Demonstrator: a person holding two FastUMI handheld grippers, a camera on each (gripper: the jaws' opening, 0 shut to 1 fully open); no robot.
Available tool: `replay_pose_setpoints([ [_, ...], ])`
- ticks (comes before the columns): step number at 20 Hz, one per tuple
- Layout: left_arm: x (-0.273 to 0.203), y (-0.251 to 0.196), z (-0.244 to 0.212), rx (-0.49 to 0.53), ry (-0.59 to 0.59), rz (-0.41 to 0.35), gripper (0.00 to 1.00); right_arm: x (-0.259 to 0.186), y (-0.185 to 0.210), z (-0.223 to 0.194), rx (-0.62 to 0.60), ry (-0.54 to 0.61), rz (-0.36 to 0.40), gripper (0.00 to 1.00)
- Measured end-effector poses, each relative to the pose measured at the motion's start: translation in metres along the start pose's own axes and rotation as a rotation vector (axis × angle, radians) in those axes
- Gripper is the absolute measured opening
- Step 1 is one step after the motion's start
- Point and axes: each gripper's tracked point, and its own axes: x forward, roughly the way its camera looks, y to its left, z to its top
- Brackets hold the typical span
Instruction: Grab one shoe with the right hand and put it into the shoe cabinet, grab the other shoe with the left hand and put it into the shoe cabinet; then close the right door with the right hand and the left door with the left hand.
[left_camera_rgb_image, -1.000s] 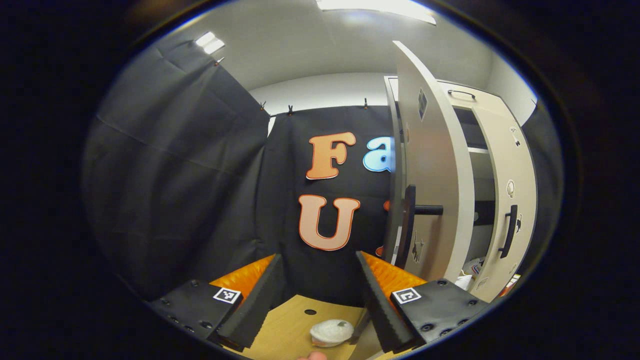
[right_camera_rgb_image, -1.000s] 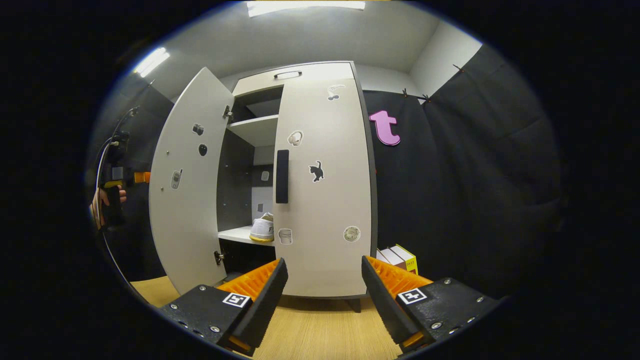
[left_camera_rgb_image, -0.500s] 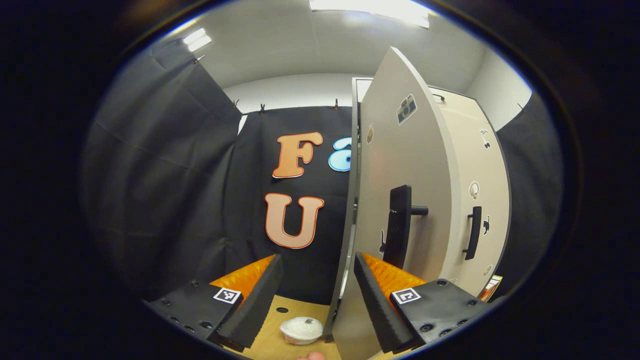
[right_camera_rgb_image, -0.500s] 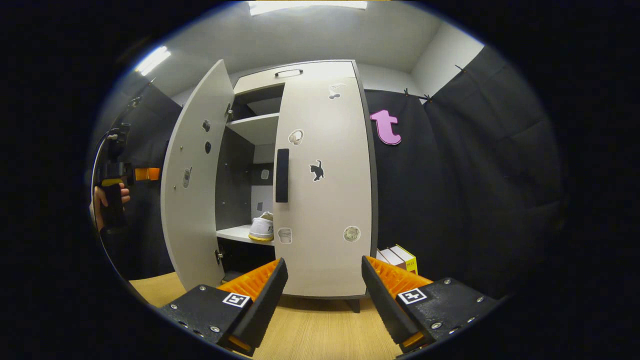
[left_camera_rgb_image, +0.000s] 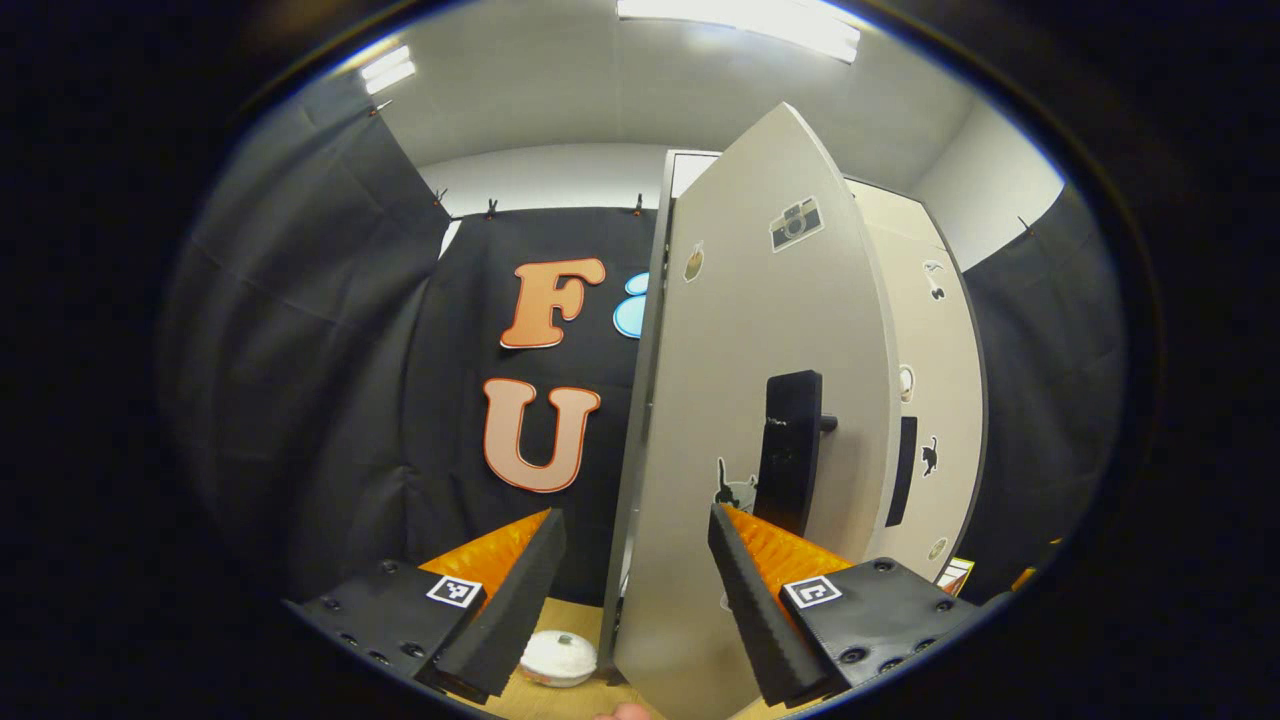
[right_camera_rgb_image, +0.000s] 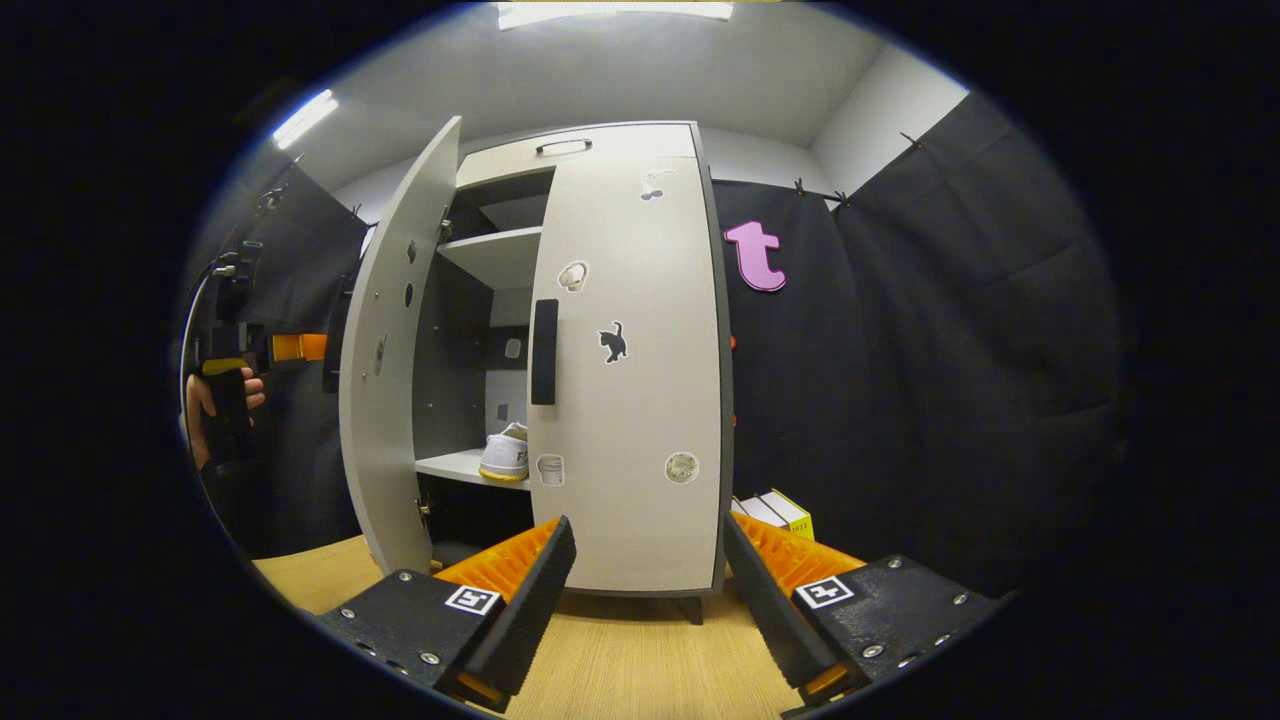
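In my left gripper view the left hand-held gripper (left_camera_rgb_image: 630, 590) has its fingers apart on nothing, with the left door (left_camera_rgb_image: 760, 400) of the shoe cabinet (right_camera_rgb_image: 600, 150) half swung and its black handle (left_camera_rgb_image: 788, 465) at about one o'clock just past the right finger. In my right gripper view the right hand-held gripper (right_camera_rgb_image: 645, 590) is likewise spread and empty above the wooden floor (right_camera_rgb_image: 640, 670), facing the right door (right_camera_rgb_image: 630, 400), which lies shut. At eleven o'clock one white shoe (right_camera_rgb_image: 505, 455) sits on the shelf (right_camera_rgb_image: 450, 466) in the gap, and far off at nine o'clock a hand (right_camera_rgb_image: 205, 415) holds the other gripper behind the left door.
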Motion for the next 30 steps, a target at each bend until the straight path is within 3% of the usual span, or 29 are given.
replay_pose_setpoints([
  [3,0.006,-0.025,-0.002,-0.018,-0.004,-0.054,0.89,0.000,-0.003,0.001,-0.001,-0.003,-0.008,0.92],
  [11,0.032,-0.110,-0.013,-0.031,0.011,-0.231,0.93,-0.010,-0.025,-0.005,0.006,0.012,-0.056,0.92],
  [15,0.047,-0.126,-0.016,-0.008,0.007,-0.226,0.92,-0.017,-0.039,-0.004,0.017,0.015,-0.087,0.92],
  [21,0.075,-0.142,-0.028,-0.064,0.041,-0.237,0.95,-0.027,-0.061,-0.004,0.023,0.013,-0.134,0.92],
  [22,0.080,-0.145,-0.031,-0.063,0.043,-0.237,0.92,-0.028,-0.065,-0.003,0.024,0.013,-0.139,0.92],
  [23,0.085,-0.148,-0.032,-0.063,0.046,-0.237,0.95,-0.028,-0.067,-0.004,0.024,0.015,-0.146,0.92],
  [24,0.088,-0.150,-0.034,-0.061,0.051,-0.240,0.92,-0.029,-0.069,-0.005,0.026,0.018,-0.149,0.92],
  [25,0.093,-0.151,-0.035,-0.057,0.050,-0.241,0.99,-0.030,-0.070,-0.006,0.027,0.019,-0.152,0.92],
  [29,0.099,-0.154,-0.035,-0.051,0.044,-0.246,0.92,-0.029,-0.071,-0.007,0.025,0.027,-0.148,0.92],
  [30,0.102,-0.156,-0.037,-0.054,0.047,-0.247,0.96,-0.029,-0.071,-0.006,0.023,0.027,-0.147,0.92],
])
